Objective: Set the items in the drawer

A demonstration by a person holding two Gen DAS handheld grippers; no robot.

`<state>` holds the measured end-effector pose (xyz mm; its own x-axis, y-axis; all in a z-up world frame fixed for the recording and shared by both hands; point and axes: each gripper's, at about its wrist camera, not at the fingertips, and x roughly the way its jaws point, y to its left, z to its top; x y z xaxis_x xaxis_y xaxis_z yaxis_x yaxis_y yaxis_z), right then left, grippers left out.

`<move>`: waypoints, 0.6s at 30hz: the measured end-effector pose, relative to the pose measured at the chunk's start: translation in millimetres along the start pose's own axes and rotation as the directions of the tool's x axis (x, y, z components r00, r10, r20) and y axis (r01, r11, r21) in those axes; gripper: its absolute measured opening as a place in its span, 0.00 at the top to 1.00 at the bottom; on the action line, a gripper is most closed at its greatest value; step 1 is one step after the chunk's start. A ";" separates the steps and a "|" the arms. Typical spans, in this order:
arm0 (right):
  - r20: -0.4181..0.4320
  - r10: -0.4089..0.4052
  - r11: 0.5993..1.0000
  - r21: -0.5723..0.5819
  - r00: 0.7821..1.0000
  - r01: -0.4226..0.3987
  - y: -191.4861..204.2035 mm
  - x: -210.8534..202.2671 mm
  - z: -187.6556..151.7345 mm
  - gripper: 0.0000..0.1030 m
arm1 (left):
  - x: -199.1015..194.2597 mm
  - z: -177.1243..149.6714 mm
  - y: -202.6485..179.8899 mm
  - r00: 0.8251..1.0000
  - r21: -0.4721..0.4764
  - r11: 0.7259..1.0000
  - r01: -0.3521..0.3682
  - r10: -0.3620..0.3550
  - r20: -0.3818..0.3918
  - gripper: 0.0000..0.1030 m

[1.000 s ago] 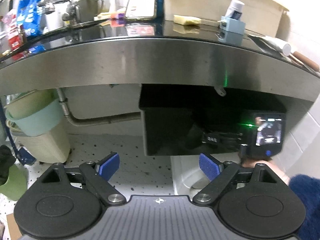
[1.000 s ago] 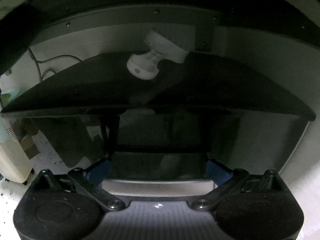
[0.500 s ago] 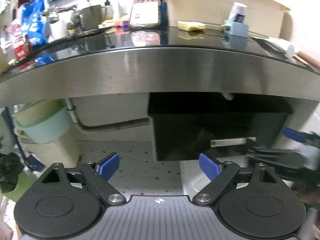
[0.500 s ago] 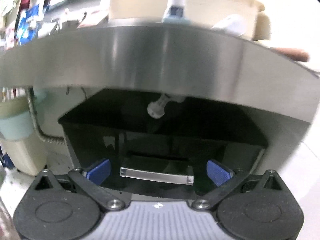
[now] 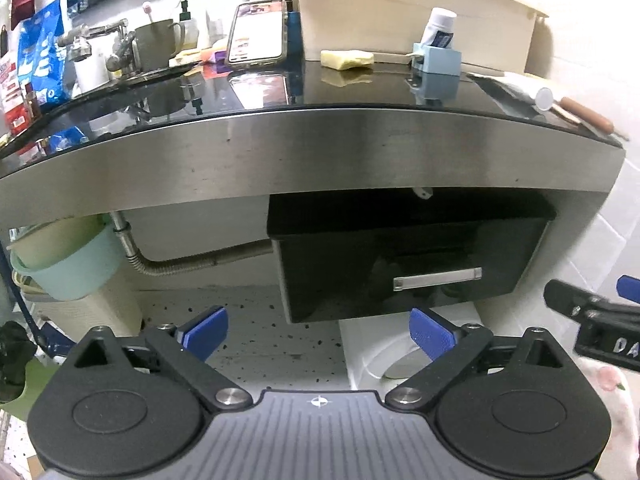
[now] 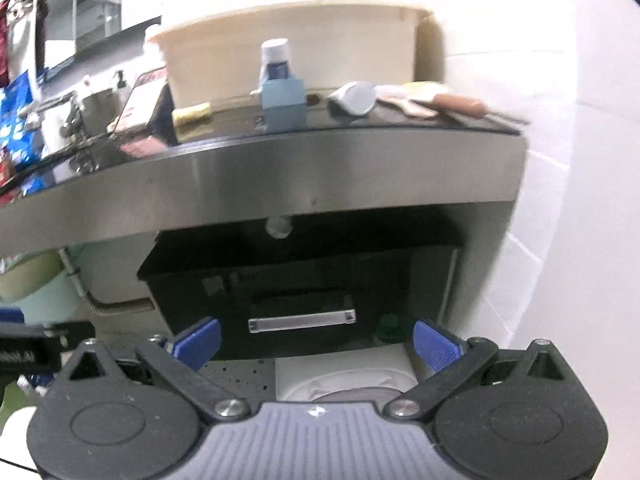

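A black drawer (image 5: pixel 404 268) with a silver bar handle (image 5: pixel 438 278) hangs under the steel-edged counter (image 5: pixel 304 148); it also shows in the right wrist view (image 6: pixel 304 300), handle (image 6: pixel 302 321). Its top stands open below the counter. On the counter lie a yellow sponge (image 5: pixel 347 59), a light blue holder with a tube (image 5: pixel 437 58), a white tube (image 5: pixel 516 92) and a brown-handled tool (image 5: pixel 586 114). My left gripper (image 5: pixel 318 330) is open and empty, below and left of the drawer. My right gripper (image 6: pixel 316 342) is open and empty, in front of the drawer.
A phone (image 5: pixel 258 34), a mug (image 5: pixel 156 44) and a tap (image 5: pixel 96 42) stand on the counter's left. A cream tub (image 5: pixel 412 12) sits at the back. A teal basin (image 5: pixel 68 264) and a metal hose (image 5: pixel 188 266) are under the counter. A toilet (image 5: pixel 384 356) stands below the drawer.
My right gripper has pulled back from deep at the drawer and risen, so the counter top shows. My left gripper has also backed away and lifted a little.
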<state>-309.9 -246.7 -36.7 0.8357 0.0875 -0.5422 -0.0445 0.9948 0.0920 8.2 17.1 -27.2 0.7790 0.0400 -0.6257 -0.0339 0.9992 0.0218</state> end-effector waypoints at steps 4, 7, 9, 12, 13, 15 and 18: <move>-0.022 0.018 1.000 0.025 1.000 -0.017 5.1 -2.4 22.5 0.00 | -6.6 3.5 0.6 1.000 -0.005 1.000 -0.001 0.001 0.008 0.04; -0.065 0.003 0.999 0.040 0.998 0.000 7.1 -4.0 35.9 0.00 | -10.7 6.6 0.2 1.000 -0.004 1.000 0.003 -0.003 0.012 0.04; -0.063 -0.002 1.000 0.021 0.998 0.003 9.4 -8.5 41.0 0.00 | -13.1 8.1 0.5 1.000 -0.011 1.000 0.011 -0.011 0.017 0.04; -0.033 -0.008 1.000 -0.026 0.999 0.007 14.2 -16.5 46.6 0.00 | -15.1 9.8 -0.2 1.000 -0.017 1.000 0.020 -0.020 0.014 0.04; -0.021 -0.017 0.999 -0.041 1.000 0.016 16.7 -19.1 47.1 0.00 | -15.5 10.6 -0.6 1.000 -0.018 1.000 0.021 -0.020 0.011 0.04; 0.007 -0.058 0.995 -0.078 0.998 0.058 24.2 -24.2 48.2 0.00 | -17.5 11.7 -0.8 1.000 -0.020 1.000 0.020 -0.020 0.009 0.04; 0.073 -0.149 0.983 -0.096 0.986 0.155 38.3 -30.5 49.4 0.00 | -20.5 14.0 -1.6 1.000 -0.021 1.000 0.016 -0.016 0.012 0.04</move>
<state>-310.1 -213.8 24.7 0.8708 -0.0656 -0.4873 0.0336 0.9967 -0.0741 1.1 14.8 -3.5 0.7872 0.0239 -0.6163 -0.0344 0.9994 -0.0051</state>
